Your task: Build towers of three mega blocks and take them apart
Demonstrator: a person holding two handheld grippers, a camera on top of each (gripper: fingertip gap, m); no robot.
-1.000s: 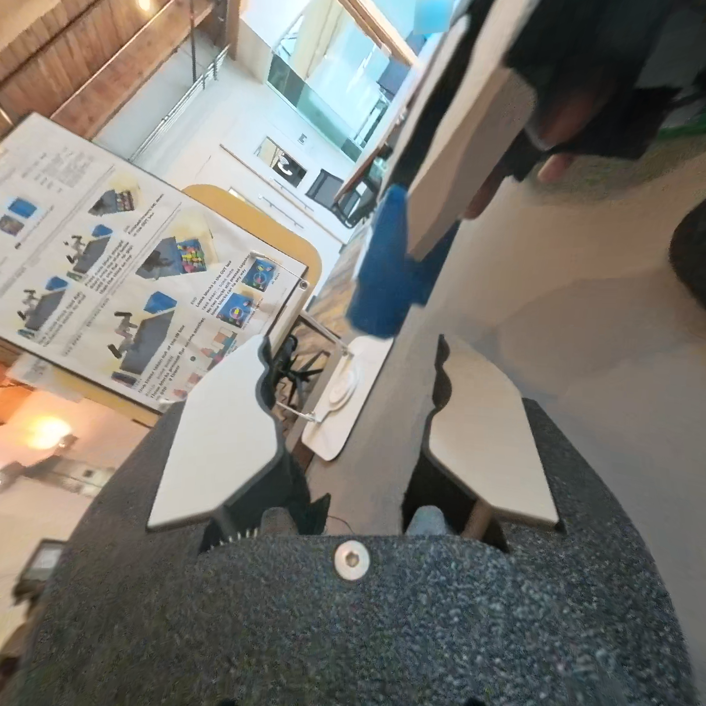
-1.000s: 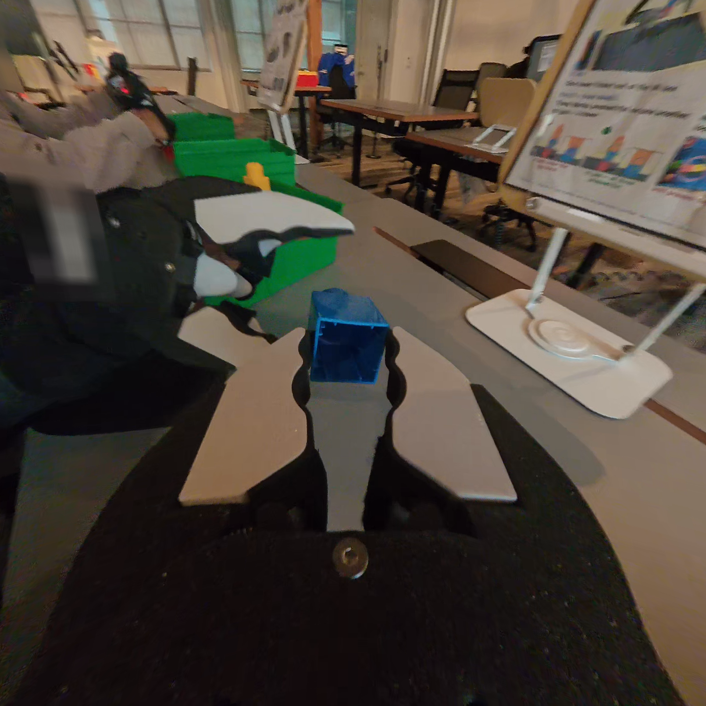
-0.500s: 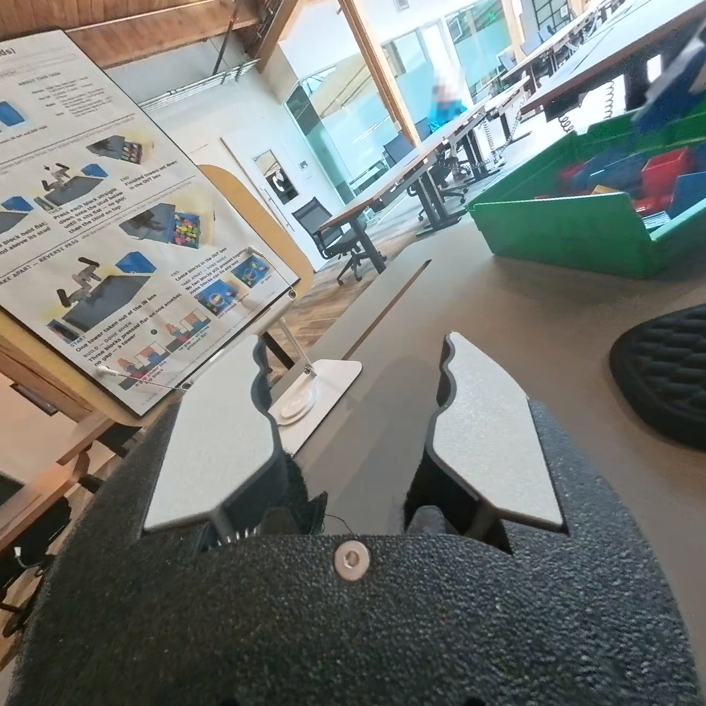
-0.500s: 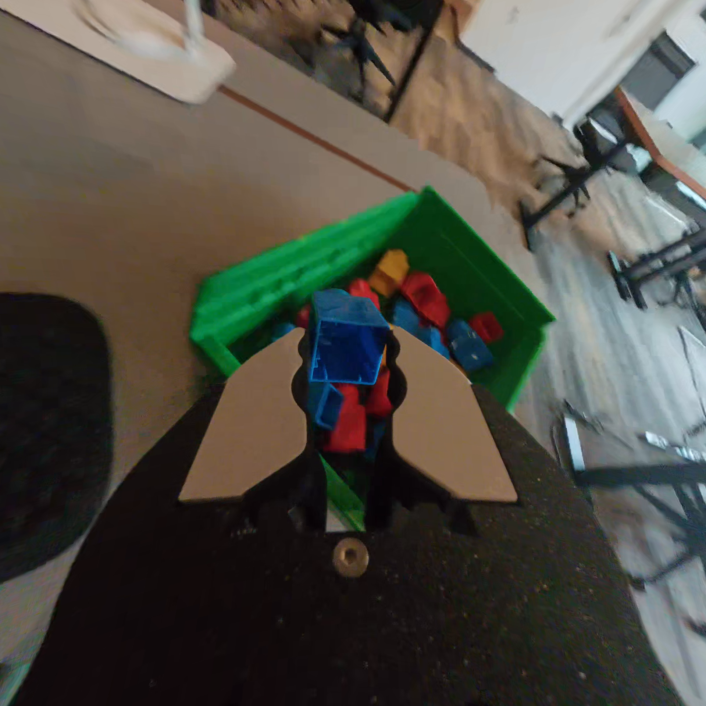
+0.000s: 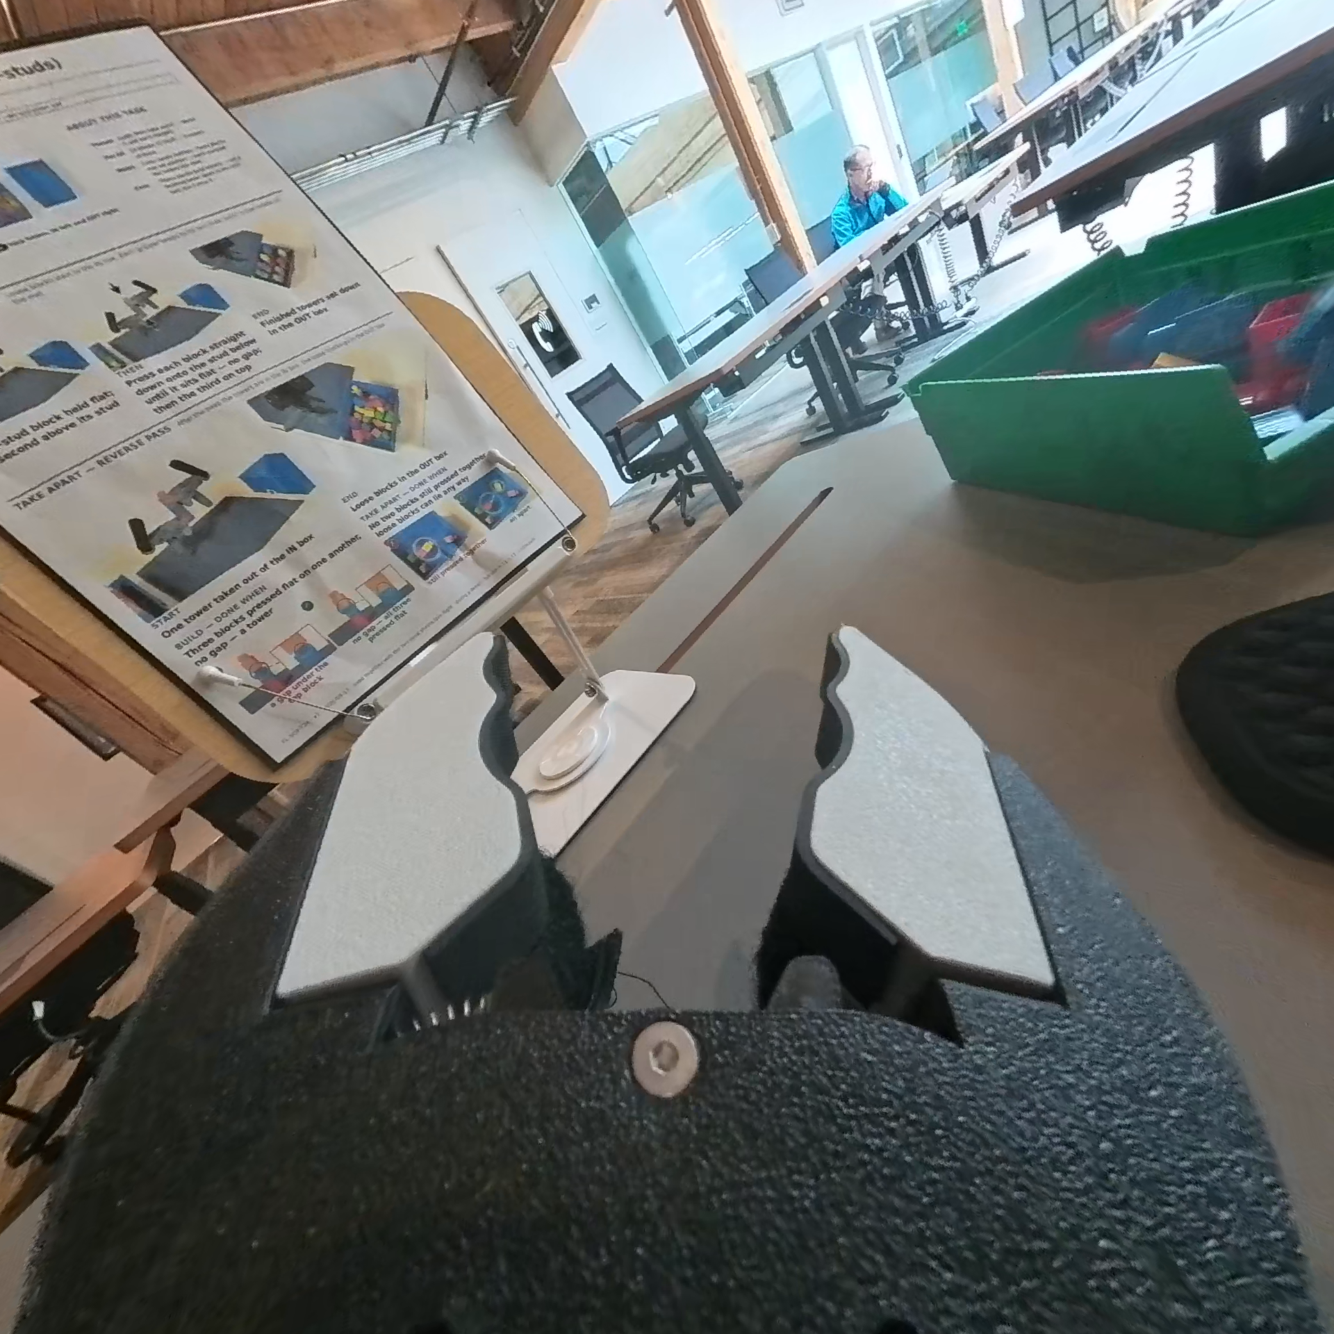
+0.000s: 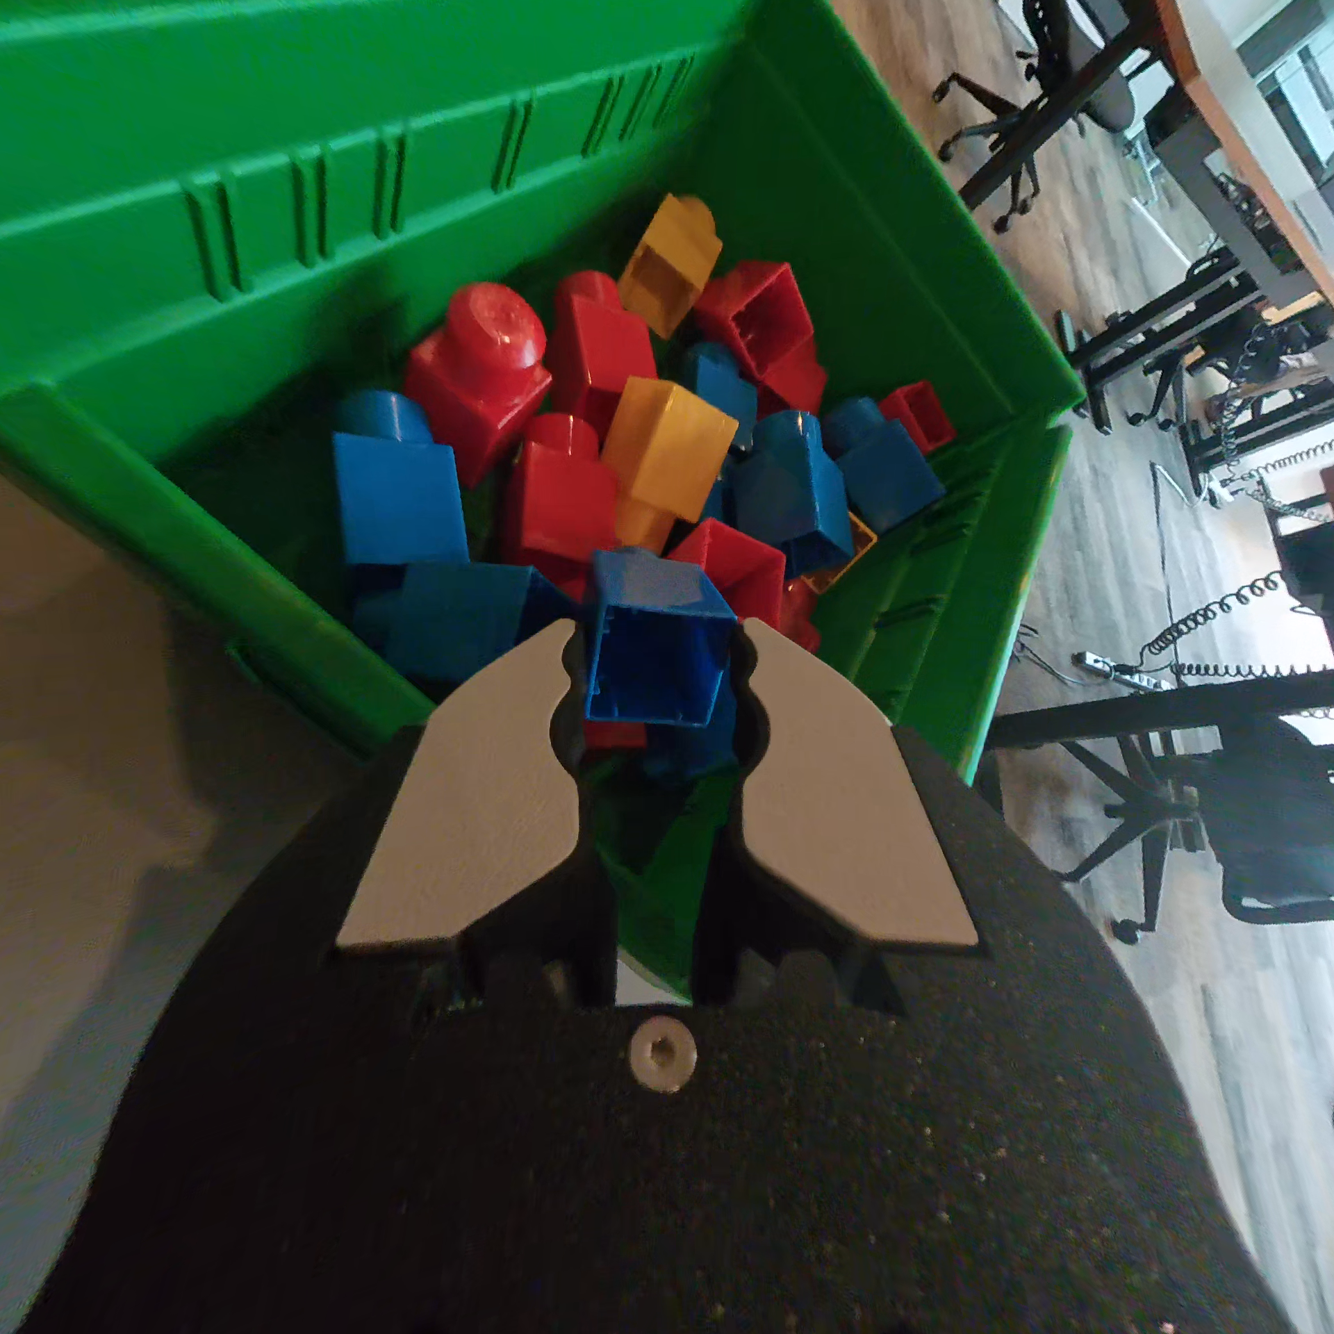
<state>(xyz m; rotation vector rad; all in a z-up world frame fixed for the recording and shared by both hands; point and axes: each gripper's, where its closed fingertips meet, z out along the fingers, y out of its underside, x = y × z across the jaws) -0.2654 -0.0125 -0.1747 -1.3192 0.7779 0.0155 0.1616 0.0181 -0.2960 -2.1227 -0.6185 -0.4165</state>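
My right gripper [image 6: 658, 653] is shut on a blue mega block [image 6: 653, 653], its hollow underside facing the camera, held over the near end of a green bin [image 6: 346, 180]. The bin holds several loose red, blue and yellow blocks, such as a red one [image 6: 484, 368] and a yellow one [image 6: 668, 451]. My left gripper [image 5: 664, 678] is open and empty, low above the grey table [image 5: 938, 613]. The green bin also shows in the left wrist view [image 5: 1083, 447], far right, with blurred blocks inside.
An instruction board [image 5: 238, 404] on a white stand [image 5: 606, 729] rises at the left. A black round mat [image 5: 1270, 729] lies on the table at the right. Desks, office chairs and a seated person [image 5: 862, 206] are in the room beyond. The gap from one gripper's tips to the other's is roughly 45 centimeters.
My right gripper swung with the blue block from over the table to above the green bin. My left gripper levelled out over the table and stays open.
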